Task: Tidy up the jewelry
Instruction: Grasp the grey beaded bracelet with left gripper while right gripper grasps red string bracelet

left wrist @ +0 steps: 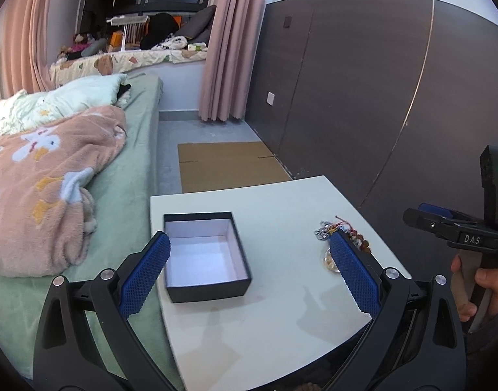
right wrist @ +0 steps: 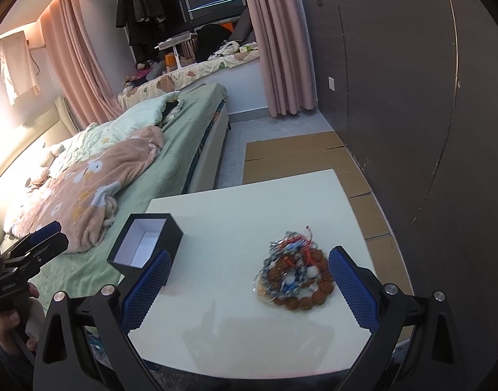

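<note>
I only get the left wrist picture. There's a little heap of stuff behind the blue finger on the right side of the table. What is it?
Observer: In the right wrist view it is a pile of jewelry: a ring of big brown beads with silvery chain and red and blue bits tangled on top.

Operator: Is any of it in the black box yet?

Observer: No. The black box shows only its white lining in that view, and the whole pile lies on the white table, apart from the box.

Operator: Is the other tool grabbing the pile?

Observer: No. The right gripper is open, and the pile lies between its fingers, nearer the right one, unheld.
</note>
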Demonstrator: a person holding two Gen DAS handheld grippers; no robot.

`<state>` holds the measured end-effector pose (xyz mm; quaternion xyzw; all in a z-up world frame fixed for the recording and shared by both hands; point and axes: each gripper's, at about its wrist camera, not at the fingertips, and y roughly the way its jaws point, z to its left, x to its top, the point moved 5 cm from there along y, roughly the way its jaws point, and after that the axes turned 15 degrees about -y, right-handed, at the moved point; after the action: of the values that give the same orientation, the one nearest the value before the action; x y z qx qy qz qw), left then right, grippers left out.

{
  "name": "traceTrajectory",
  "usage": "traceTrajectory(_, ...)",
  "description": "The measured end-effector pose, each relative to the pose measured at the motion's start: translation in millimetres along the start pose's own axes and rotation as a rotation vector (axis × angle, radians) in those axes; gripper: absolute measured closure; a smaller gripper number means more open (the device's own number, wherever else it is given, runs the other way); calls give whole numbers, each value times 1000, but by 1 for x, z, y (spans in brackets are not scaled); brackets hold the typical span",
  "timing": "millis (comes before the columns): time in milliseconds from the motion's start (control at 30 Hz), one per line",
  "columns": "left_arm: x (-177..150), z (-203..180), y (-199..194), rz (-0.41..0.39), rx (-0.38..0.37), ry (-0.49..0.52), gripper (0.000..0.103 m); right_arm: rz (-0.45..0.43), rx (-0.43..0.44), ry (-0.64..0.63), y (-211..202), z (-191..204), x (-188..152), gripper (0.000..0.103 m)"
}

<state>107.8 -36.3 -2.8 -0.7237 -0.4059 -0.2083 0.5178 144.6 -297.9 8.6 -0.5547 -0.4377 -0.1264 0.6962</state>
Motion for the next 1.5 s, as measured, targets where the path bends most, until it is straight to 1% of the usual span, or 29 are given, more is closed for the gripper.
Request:
traceTrajectory(67,3,-6,7,11,-2,-3,5,7,-2,7,3,-6,3,8)
traceTrajectory(167,5,-19,21,33,-25,-5,5,10,-5,22,8,-18,4,9)
traceTrajectory(267,4,-35,36,61,-48,0,6,18,2,68,15,-35,-6,11)
traceTrajectory(333,1,-42,43,77,-65,10,8,41,3,103,22,-44,-14,17)
traceTrajectory(433,-3,-57,60,122,-87,18,15,74,2,155,30,-59,-28,24)
traceTrajectory(500,-7,-67,71,151,-95,19,23,85,-2,182,33,-67,-35,26)
traceTrajectory(667,-18,-88,96,232,-119,28,37,126,-12,250,41,-85,-55,32)
traceTrajectory(767,-27,-99,112,285,-131,37,42,157,-1,293,47,-95,-67,36)
traceTrajectory(867,-34,-109,129,331,-136,43,43,171,0,302,49,-99,-73,37)
traceTrajectory(933,-40,-114,141,358,-136,51,46,181,1,309,51,-102,-77,41)
traceTrajectory(1033,-52,-122,161,417,-134,64,52,199,9,332,57,-106,-82,45)
traceTrajectory(1133,-64,-125,175,447,-131,88,53,206,14,357,60,-110,-86,48)
traceTrajectory(1200,-72,-123,183,473,-139,77,58,215,15,367,63,-111,-88,50)
traceTrajectory(1233,-74,-122,186,481,-140,71,59,218,17,370,65,-111,-88,52)
traceTrajectory(1300,-80,-120,193,485,-137,65,62,228,24,376,70,-110,-89,54)
traceTrajectory(1433,-87,-118,204,508,-149,50,63,228,49,394,76,-107,-89,54)
traceTrajectory(1467,-88,-118,207,508,-147,53,68,224,58,399,78,-105,-87,54)
traceTrajectory(1500,-89,-118,208,515,-148,51,77,221,62,400,80,-104,-86,55)
